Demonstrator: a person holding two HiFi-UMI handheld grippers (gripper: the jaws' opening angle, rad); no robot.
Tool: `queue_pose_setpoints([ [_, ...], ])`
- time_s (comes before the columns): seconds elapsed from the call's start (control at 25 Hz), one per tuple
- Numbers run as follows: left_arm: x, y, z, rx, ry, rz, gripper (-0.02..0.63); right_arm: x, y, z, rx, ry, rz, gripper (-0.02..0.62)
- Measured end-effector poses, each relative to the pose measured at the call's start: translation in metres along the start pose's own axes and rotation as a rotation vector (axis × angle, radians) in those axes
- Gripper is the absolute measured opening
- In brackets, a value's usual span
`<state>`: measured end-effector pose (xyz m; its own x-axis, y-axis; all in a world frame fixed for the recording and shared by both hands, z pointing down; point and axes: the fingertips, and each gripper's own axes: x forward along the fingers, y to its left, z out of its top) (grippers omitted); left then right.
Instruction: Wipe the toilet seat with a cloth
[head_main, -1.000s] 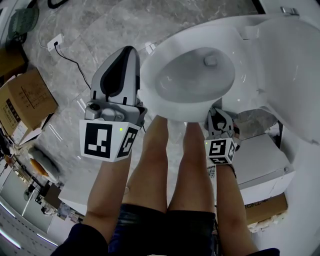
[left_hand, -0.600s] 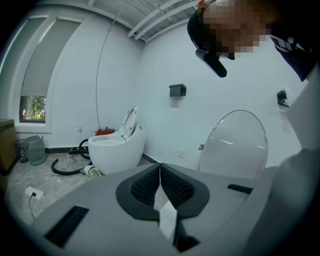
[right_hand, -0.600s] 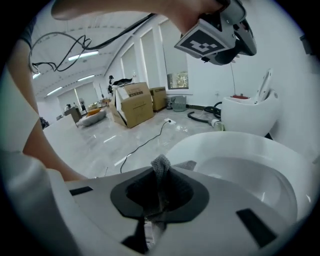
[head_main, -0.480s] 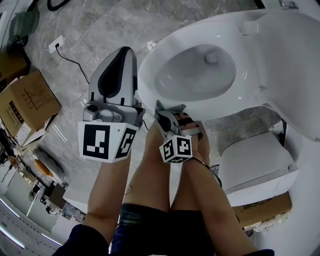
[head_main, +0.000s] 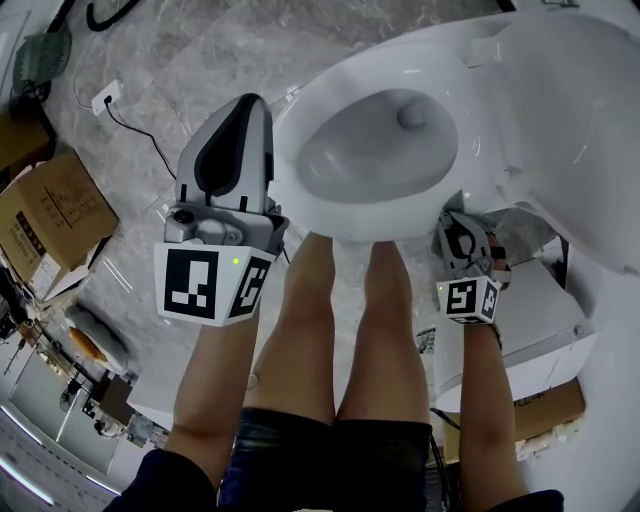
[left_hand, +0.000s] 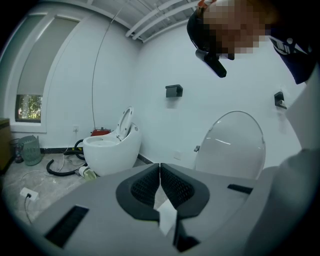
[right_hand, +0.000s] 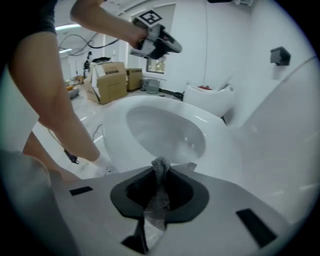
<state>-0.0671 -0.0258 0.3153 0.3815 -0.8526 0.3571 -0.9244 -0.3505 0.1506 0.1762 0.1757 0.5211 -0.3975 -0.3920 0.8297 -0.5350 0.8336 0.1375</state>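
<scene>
The white toilet seat (head_main: 325, 210) rings the bowl (head_main: 375, 150) at the top middle of the head view. My right gripper (head_main: 458, 228) is shut on a grey mesh cloth (head_main: 447, 218) and sits at the seat's near right rim. In the right gripper view the cloth (right_hand: 159, 197) hangs between the shut jaws of that gripper (right_hand: 161, 167), just short of the seat (right_hand: 117, 145). My left gripper (head_main: 252, 105) is held up left of the bowl, off the seat. Its jaws (left_hand: 160, 167) are shut with nothing between them.
The raised lid (head_main: 580, 130) stands behind the bowl. The person's bare legs (head_main: 340, 330) stand right in front of the toilet. Cardboard boxes (head_main: 50, 215) and a wall socket with cable (head_main: 105, 97) lie left. A white boxed unit (head_main: 530, 320) sits right. A second toilet (left_hand: 107, 150) stands further off.
The right gripper with the cloth swept from the seat's right front to its front middle, then back to the right rim. The left gripper has stayed in place.
</scene>
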Motion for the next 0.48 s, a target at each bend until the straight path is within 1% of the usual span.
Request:
queue_pose_setpoints([
  [0.08, 0.001, -0.002, 0.002, 0.003, -0.002, -0.002, 0.023, -0.003, -0.024, -0.01, 0.091, 0.02, -0.085, 0.064],
  [0.16, 0.003, -0.005, 0.003, 0.006, -0.003, -0.004, 0.023, 0.001, -0.022, -0.007, 0.175, 0.011, -0.117, 0.063],
  [0.2, 0.004, -0.006, 0.003, 0.006, -0.003, -0.004, 0.023, 0.004, -0.013, -0.001, 0.202, -0.002, -0.106, 0.063],
  [0.28, 0.006, -0.011, 0.004, 0.008, -0.003, -0.008, 0.023, 0.015, 0.016, 0.018, 0.211, -0.041, -0.041, 0.063],
  [0.4, 0.009, -0.02, 0.004, 0.014, 0.002, -0.021, 0.023, 0.03, 0.063, 0.054, 0.145, -0.102, 0.086, 0.063],
  [0.48, 0.011, -0.025, 0.004, 0.018, 0.007, -0.028, 0.023, 0.033, 0.077, 0.064, 0.104, -0.119, 0.125, 0.063],
])
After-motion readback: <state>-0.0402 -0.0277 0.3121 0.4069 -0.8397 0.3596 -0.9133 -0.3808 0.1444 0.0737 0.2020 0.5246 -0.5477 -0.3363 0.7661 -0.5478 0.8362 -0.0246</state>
